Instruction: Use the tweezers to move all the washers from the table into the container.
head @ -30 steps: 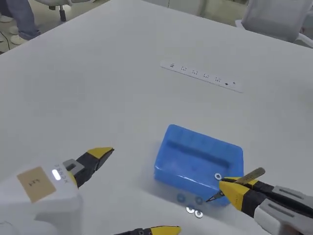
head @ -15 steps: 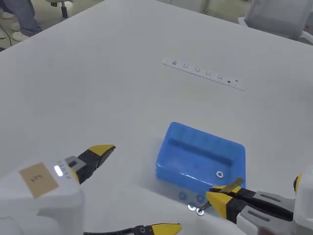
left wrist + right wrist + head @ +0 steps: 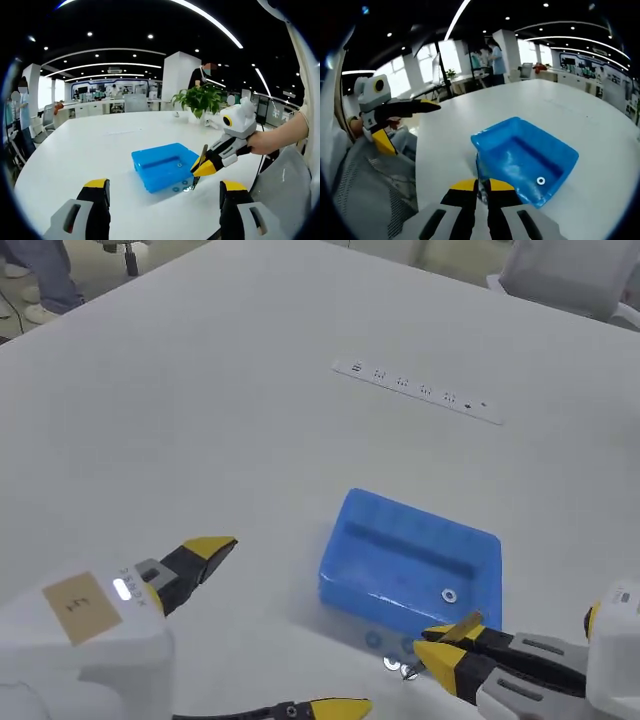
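Two washers (image 3: 400, 668) lie close together on the white table (image 3: 200, 390), just beside the near wall of the blue container (image 3: 420, 520). One washer (image 3: 449, 595) already rests on the container floor toward its near right corner, so the task reads as partly done. Two fainter bluish rings show at the foot of that wall; you cannot tell whether they are washers seen through the plastic or reflections. Your right gripper (image 3: 440, 652) is closed narrow on the tweezers (image 3: 467, 624), whose dark points slant down at the pair on the table. Whether they touch a washer cannot be read. The tool is there because its fine points can take a thin, flat ring that the broad yellow jaws could not lift from the surface. The container stands near the washers, so each carry is short. Your left gripper (image 3: 278, 626) is spread wide and holds nothing. It sits well apart to the left, which leaves the approach free and lets its camera look across at the work. The step in hand is probably the next pick. Because the two washers lie so close, the points may nudge or catch both. A power strip (image 3: 418, 392) lies well beyond and plays no part.
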Action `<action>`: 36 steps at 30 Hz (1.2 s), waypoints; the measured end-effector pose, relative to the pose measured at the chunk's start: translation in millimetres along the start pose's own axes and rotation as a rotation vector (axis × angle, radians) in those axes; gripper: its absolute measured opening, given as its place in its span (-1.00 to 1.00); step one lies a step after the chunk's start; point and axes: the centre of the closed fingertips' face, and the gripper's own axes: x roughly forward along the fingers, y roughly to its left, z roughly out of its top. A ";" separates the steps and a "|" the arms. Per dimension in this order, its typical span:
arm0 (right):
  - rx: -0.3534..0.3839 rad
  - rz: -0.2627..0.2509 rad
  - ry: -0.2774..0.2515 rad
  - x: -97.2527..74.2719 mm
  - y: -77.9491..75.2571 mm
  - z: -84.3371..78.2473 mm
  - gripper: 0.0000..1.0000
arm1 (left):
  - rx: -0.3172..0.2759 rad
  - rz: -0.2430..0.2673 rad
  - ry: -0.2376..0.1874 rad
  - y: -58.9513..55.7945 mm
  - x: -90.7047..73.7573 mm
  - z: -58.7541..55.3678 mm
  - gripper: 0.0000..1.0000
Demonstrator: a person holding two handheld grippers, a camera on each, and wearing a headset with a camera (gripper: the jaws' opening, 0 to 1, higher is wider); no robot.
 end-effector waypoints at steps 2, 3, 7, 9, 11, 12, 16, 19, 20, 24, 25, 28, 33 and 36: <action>-0.072 0.000 0.013 -0.4 2.6 -1.3 -0.93 | -0.001 0.002 0.000 0.3 -0.1 -0.1 0.85; -0.111 -0.005 0.022 -0.6 4.0 -2.1 -0.93 | -0.002 0.002 -0.001 0.5 -0.2 0.1 0.85; -0.202 -0.014 0.034 0.2 6.8 -2.8 -0.95 | -0.001 0.002 -0.008 0.2 -0.5 1.5 0.85; -0.218 -0.017 0.026 2.1 8.7 -2.3 -0.96 | 0.001 0.000 -0.002 -0.2 -0.3 0.3 0.85; -0.193 -0.033 0.018 2.4 5.7 -1.2 -0.96 | 0.005 -0.001 -0.002 -0.5 -0.2 0.4 0.85; -0.176 -0.036 0.017 2.2 4.7 -1.0 -0.96 | 0.005 -0.001 -0.002 -0.6 -0.2 0.5 0.85; -0.080 -0.046 -0.028 -1.5 -0.2 4.6 -0.96 | 0.001 0.003 -0.004 0.2 -0.6 0.4 0.85; -0.049 -0.045 -0.059 -8.5 -3.2 12.9 -0.96 | -0.001 0.006 -0.006 0.6 -0.9 0.5 0.85; -0.034 -0.044 -0.071 -9.7 -3.6 15.3 -0.96 | -0.005 0.005 -0.004 0.6 -0.8 0.0 0.85; 0.015 -0.033 -0.111 -16.1 -4.9 24.3 -0.95 | -0.005 -0.002 -0.002 -0.8 -0.3 -0.4 0.85; 0.022 -0.030 -0.116 -17.1 -4.7 25.9 -0.95 | 0.001 -0.001 -0.001 -0.9 -0.3 -0.3 0.85; 0.041 -0.014 -0.139 -20.4 -1.4 33.7 -0.95 | -0.002 0.000 0.001 -0.5 -0.3 -0.8 0.85; 0.050 0.014 -0.172 -24.2 4.4 48.2 -0.95 | -0.004 0.001 -0.001 -0.1 -0.3 -0.5 0.85; 0.052 0.024 -0.186 -25.8 5.6 56.1 -0.95 | 0.001 0.000 0.000 -0.5 -0.3 -0.5 0.85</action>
